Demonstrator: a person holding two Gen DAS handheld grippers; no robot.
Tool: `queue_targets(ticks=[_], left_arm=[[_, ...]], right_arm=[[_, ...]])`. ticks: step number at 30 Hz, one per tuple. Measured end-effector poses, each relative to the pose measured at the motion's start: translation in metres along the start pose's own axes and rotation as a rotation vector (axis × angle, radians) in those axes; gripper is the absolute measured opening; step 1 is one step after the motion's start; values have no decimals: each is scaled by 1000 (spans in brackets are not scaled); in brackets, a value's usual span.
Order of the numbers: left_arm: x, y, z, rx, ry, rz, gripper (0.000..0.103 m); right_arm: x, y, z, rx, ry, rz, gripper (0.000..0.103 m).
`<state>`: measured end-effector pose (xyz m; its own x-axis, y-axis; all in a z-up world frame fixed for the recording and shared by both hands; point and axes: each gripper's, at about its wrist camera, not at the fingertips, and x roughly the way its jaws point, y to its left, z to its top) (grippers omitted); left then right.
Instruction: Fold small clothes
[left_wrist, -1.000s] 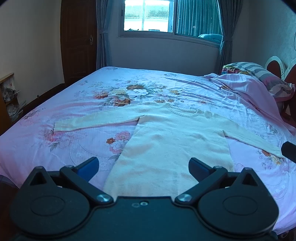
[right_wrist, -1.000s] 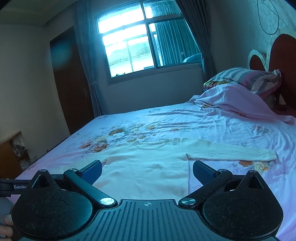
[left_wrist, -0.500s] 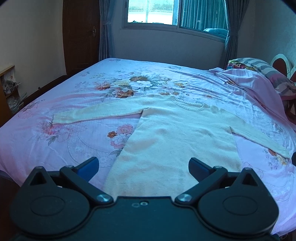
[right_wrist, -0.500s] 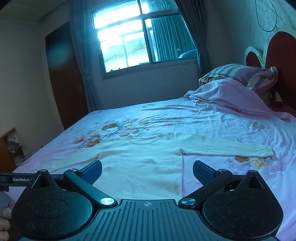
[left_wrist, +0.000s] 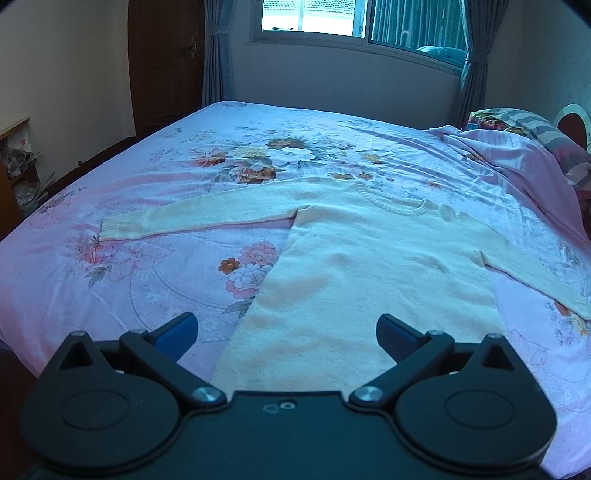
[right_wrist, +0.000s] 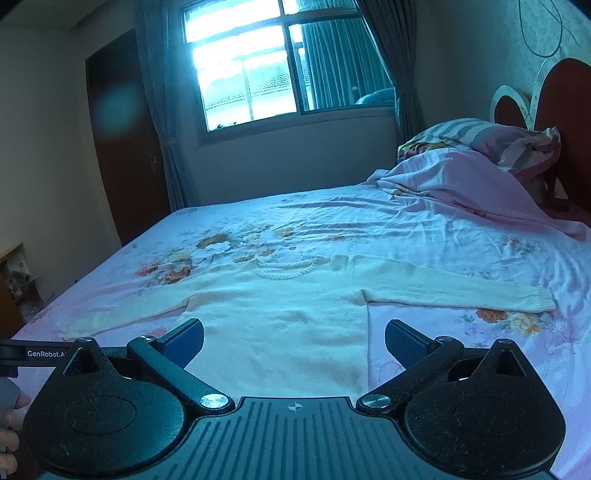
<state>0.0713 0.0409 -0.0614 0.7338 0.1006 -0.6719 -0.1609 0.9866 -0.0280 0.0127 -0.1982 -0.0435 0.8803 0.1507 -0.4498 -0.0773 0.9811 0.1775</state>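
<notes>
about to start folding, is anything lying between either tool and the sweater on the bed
Nothing visible does. The cream sweater lies flat on the floral bedsheet, sleeves spread, its hem just ahead of the open left tool and the open right tool. The rumpled pink blanket and pillow sit well off by the headboard.

In the right wrist view, white lettering reads "GenRobot.A" on a black bar (right_wrist: 35, 355) at the far left edge, just beside the right gripper (right_wrist: 294, 336); the rest of the word is hidden behind that gripper's body. No other writing can be read in either view.
</notes>
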Motion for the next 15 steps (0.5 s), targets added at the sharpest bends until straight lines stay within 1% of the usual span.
queue_targets(ticks=[5, 11, 15], left_arm=[[15, 10, 12, -13, 11, 17, 101], [34, 25, 26, -34, 23, 38, 101], [51, 32, 37, -30, 25, 56, 101]], right_arm=[[18, 9, 9, -27, -4, -3, 103], [44, 18, 18, -26, 8, 6, 103], [66, 25, 24, -28, 17, 10, 103]])
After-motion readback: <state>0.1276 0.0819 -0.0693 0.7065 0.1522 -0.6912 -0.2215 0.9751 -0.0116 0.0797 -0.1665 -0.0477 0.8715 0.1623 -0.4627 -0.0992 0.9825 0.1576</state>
